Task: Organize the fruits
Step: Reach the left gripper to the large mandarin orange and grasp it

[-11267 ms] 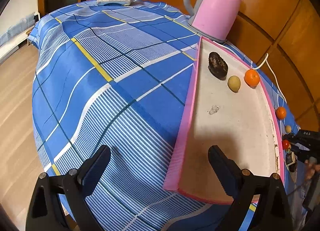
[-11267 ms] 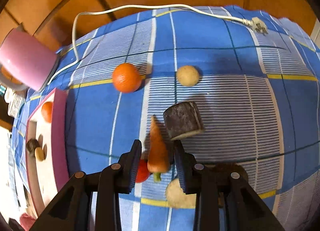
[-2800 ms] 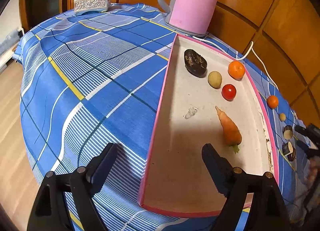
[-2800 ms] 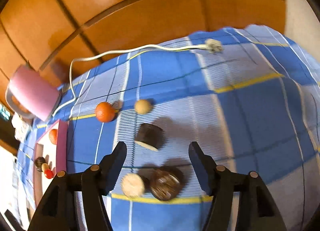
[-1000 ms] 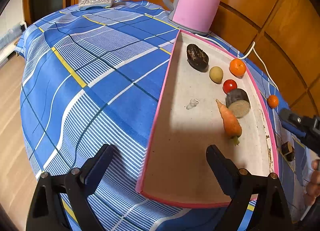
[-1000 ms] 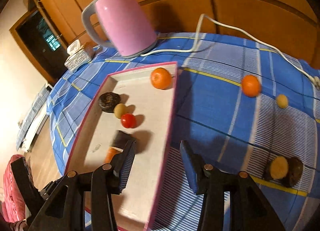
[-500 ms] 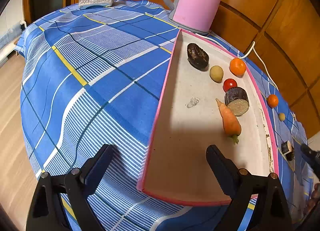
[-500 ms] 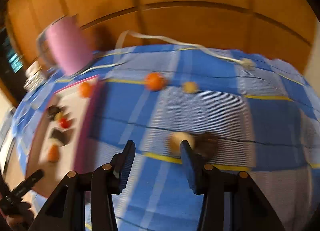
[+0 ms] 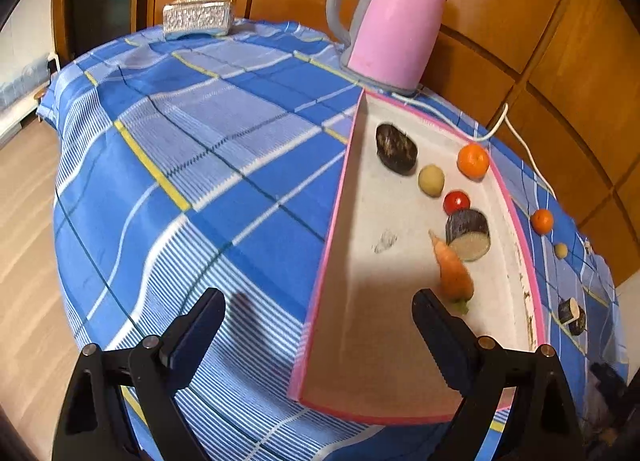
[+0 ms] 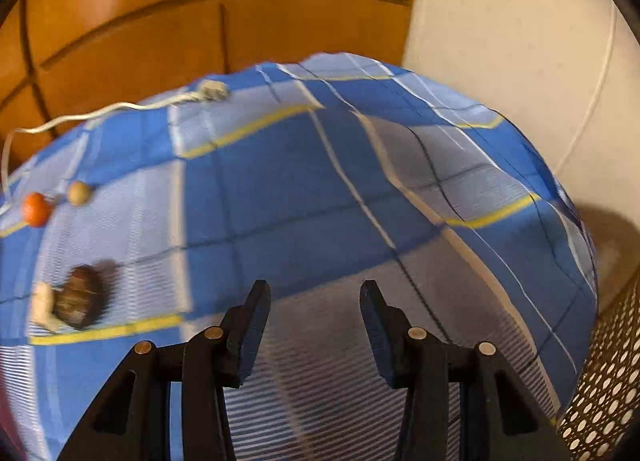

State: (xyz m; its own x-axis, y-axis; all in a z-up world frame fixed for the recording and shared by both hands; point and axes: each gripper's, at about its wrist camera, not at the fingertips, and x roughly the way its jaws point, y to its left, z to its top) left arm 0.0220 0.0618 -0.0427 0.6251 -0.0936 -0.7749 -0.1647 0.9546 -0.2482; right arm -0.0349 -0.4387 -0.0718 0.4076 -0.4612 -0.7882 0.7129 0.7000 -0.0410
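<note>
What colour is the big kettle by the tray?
Pink, with a grey handle. The kettle shows best in the left wrist view.

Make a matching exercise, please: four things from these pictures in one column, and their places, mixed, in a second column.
Things:
1. carrot
2. kettle
3. tissue box
4. small orange

Places:
A. on the cloth, outside the tray
B. inside the tray
C. far corner of the table
D. just beyond the tray's far end

Pairs: 1-B, 2-D, 3-C, 4-A
</note>
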